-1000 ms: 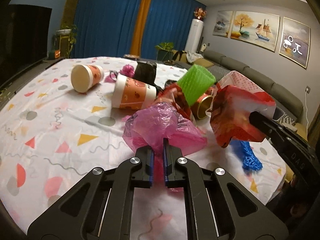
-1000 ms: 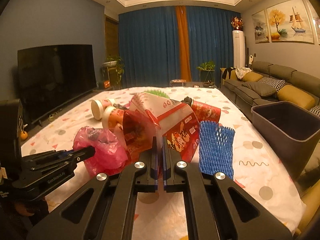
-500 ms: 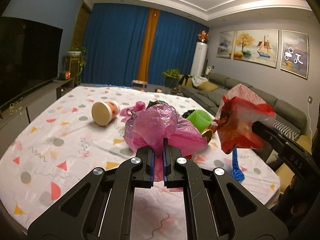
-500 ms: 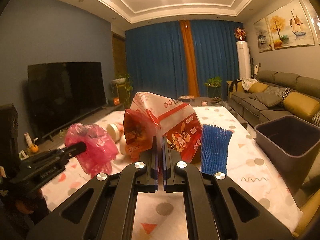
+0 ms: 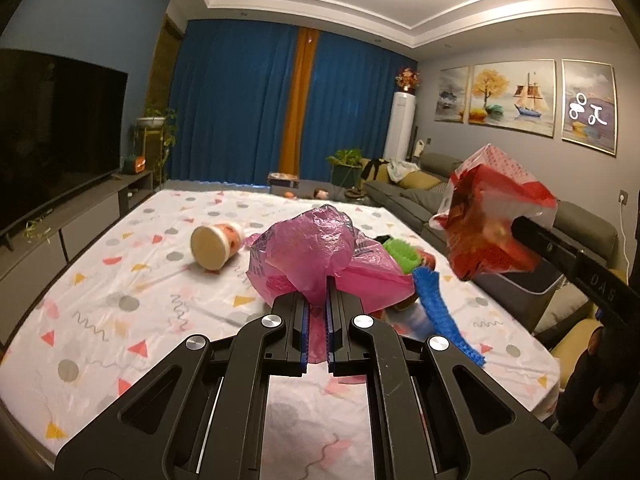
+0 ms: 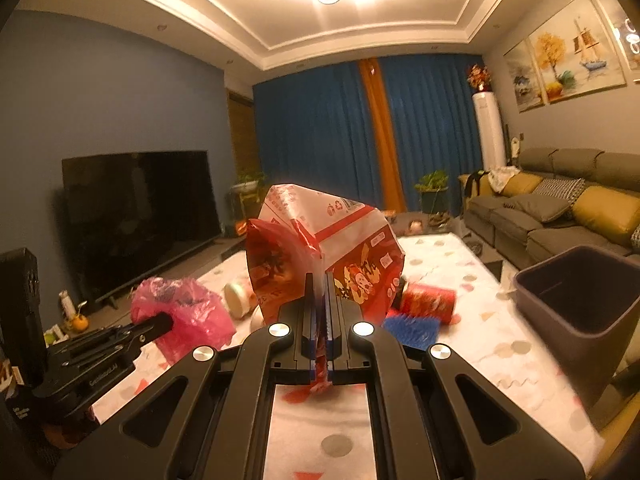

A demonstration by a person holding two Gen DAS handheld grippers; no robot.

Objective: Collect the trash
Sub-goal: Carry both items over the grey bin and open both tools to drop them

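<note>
My left gripper [image 5: 316, 292] is shut on a crumpled pink plastic bag [image 5: 312, 252], held up above the table; the same bag [image 6: 184, 316] shows at the left of the right wrist view. My right gripper [image 6: 319, 288] is shut on a red and white snack bag [image 6: 324, 256], also lifted off the table, and seen at the right in the left wrist view as the snack bag [image 5: 488, 220]. On the table lie a paper cup [image 5: 214, 246] on its side, a green foam net [image 5: 402, 254], a blue foam net [image 6: 412, 330] and a red can [image 6: 430, 302].
A dark grey bin [image 6: 580, 304] stands off the table's right edge. The table wears a white patterned cloth [image 5: 132, 304]. A TV [image 6: 136, 216] is at the left, a sofa [image 6: 560, 208] at the right, blue curtains behind.
Both grippers rose with their bags, which now hang clear of the table. The views tilted up, so the remaining trash sits lower and farther away.
</note>
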